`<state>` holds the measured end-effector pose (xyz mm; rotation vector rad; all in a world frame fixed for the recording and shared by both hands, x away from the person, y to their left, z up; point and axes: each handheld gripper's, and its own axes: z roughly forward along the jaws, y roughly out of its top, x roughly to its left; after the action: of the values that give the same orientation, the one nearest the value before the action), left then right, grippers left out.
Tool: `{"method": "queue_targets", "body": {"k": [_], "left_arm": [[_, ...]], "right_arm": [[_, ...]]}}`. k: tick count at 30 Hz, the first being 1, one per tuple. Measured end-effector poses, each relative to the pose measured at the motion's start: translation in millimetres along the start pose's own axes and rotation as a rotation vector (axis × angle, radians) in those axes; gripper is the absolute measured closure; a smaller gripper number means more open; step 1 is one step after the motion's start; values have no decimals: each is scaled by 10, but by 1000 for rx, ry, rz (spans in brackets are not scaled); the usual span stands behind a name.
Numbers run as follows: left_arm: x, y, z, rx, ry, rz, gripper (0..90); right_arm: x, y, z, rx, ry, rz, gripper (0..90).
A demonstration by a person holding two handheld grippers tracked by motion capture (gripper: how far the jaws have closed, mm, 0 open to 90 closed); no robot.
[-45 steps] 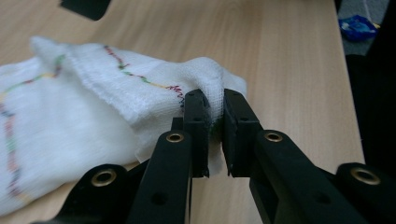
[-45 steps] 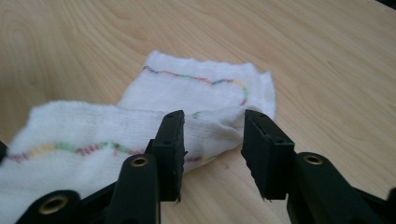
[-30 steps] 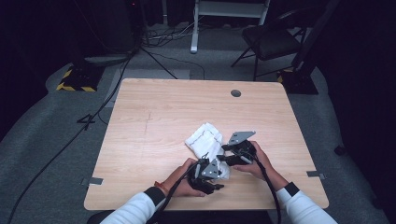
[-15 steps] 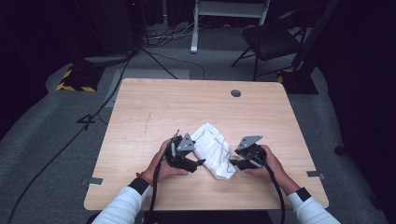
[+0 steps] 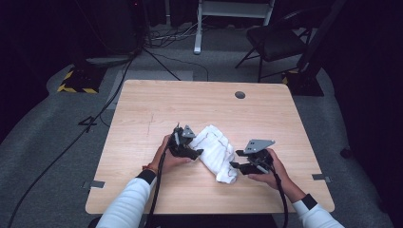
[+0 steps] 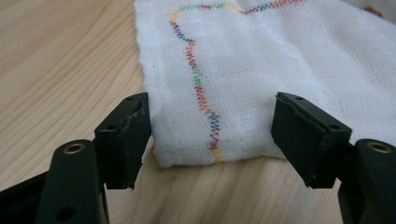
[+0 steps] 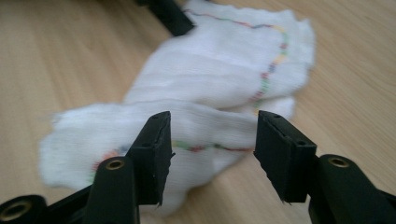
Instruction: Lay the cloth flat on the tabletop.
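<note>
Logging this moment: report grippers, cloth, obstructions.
Left gripper open at one end of the white cloth. Right gripper open at the other. Cloth rumpled on the wooden table, unheld. Nothing in the way.

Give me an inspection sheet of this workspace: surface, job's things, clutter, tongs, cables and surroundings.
Surface: light wooden table, round grommet near its far edge.
Job's things: white cloth with multicoloured stitching, crumpled, lying on the table between the tongs.
Clutter: nothing seen.
Tongs: left tongs open, jaws on either side of a cloth edge; right tongs open, facing the cloth.
Cables: one cable trails from each tool toward the person; more on the floor.
Surroundings: grey floor, chair, hazard-striped block, dark room.
</note>
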<state>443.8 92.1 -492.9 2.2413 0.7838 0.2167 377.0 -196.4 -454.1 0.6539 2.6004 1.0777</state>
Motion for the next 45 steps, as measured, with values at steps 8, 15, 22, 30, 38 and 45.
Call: {"method": "queue_targets", "body": {"k": [8,15,22,30,38,45], "left_arm": [[-42,12,-75,26,-45,77,630],[-93,-33,-207,21,-42,135,776],[-167,-106,-470,-25,-63,166,857],[-261,-227,-538,-14,-48,170,719],[-69,-140,-406,-38,6,49,424],[-177,59,-304,-69,-6,88,292]], "right_arm": [[236,-72,123,71,39,-39,518],[156,-193,-34,67,-17,-24,826],[-110,-380,-268,28,-101,103,844],[-426,-557,-358,62,-268,264,628],[-368,-436,-378,22,-280,211,568],[-411,-429,-464,-17,-299,232,542]]}}
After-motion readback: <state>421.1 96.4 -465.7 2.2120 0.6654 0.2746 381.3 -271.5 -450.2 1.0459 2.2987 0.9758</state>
